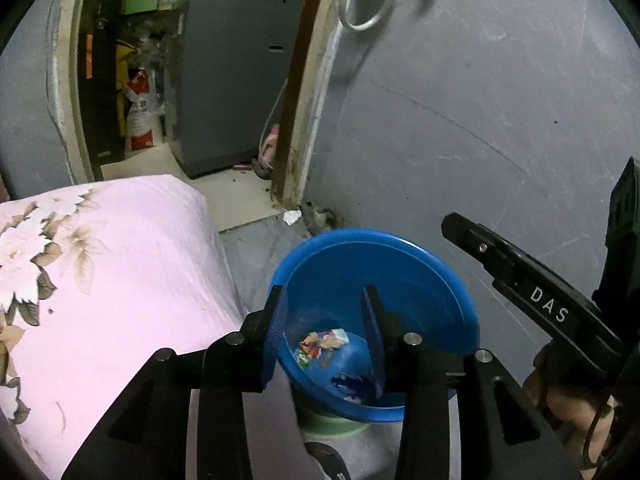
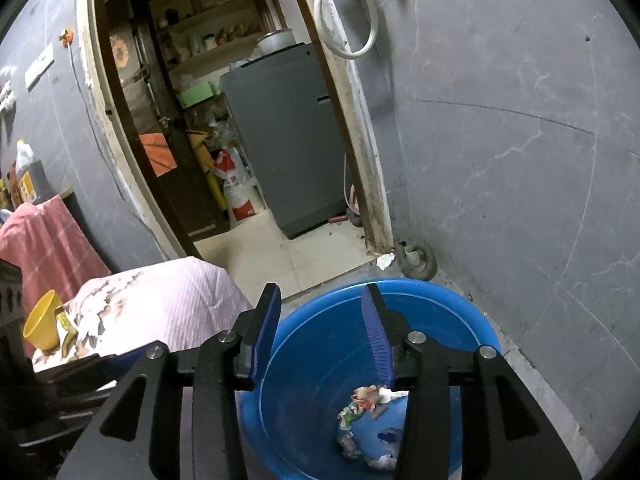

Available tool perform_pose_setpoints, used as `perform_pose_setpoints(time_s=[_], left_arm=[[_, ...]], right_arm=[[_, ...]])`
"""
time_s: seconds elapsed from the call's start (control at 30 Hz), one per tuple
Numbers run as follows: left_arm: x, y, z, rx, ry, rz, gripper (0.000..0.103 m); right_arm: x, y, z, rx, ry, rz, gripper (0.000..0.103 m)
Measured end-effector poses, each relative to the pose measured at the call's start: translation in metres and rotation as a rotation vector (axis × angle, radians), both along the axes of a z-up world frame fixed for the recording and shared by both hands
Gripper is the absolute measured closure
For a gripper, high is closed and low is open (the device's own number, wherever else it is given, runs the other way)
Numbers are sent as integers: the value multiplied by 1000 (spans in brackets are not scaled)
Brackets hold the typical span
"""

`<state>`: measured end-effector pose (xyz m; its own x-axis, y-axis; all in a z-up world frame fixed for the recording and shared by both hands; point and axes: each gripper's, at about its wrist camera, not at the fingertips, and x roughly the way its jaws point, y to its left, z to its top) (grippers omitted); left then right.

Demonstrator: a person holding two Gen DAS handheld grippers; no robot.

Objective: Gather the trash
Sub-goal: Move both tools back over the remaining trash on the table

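Room first: grey wall (image 2: 500, 140) on the right, an open doorway w/ a grey cabinet (image 2: 288, 140) behind it, tile floor beyond. Pink flowered bedding (image 1: 112, 280) lies left of you, w/ a yellow cup (image 2: 42, 320) at its edge in the right wrist view.

Blue bin (image 1: 440, 272) sits on the floor by the wall, right under both tools. Scraps of trash (image 1: 320, 346) lie at the bottom of it, bunched in a small heap, no clear long axis.

Your left gripper (image 1: 325, 332) hangs over the bin mouth, jaws parted, nothing between them; the scraps lie straight below and ahead. Your right gripper (image 2: 322, 332) is over the rim too, jaws parted and empty; in its view the scraps (image 2: 366, 400) sit lower and to the right. Both look about equally near.

One white scrap (image 2: 386, 260) is still on the floor by the door frame, beyond the bin. Judging by that, it's prob. next; it lies ahead past the far rim.
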<state>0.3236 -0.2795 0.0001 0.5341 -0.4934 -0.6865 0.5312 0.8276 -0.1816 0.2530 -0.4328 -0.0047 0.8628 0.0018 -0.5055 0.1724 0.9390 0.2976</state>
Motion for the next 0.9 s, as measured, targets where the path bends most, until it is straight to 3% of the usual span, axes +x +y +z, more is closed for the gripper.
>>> perform_pose_setpoints(time_s=[0.2,0.37,0.47,0.53,0.63,0.73,0.8,0.9], left_arm=[[0,14,14,1,-19,44,68],[-7,36,30,2,-75,107,53],[-11,54,43,2,-125,169,45],[-15,69,51,-4,-159,212,40],[-25,93,63,-19,-221,288,20],[-36,121,76,-49,-292,363,10],[-43,138,84,-59,-339,427,3],[-52,166,93,-73,-398,515,3]], right_arm=[[2,5,3,-2,-9,9,59],[3,16,8,-5,-28,15,48],[2,25,14,-13,-54,17,34],[-2,32,19,-13,-95,22,28],[-7,44,28,-26,-161,40,18],[-13,62,39,-58,-228,69,2],[-16,72,44,-70,-268,93,0],[-22,93,51,-99,-339,138,0]])
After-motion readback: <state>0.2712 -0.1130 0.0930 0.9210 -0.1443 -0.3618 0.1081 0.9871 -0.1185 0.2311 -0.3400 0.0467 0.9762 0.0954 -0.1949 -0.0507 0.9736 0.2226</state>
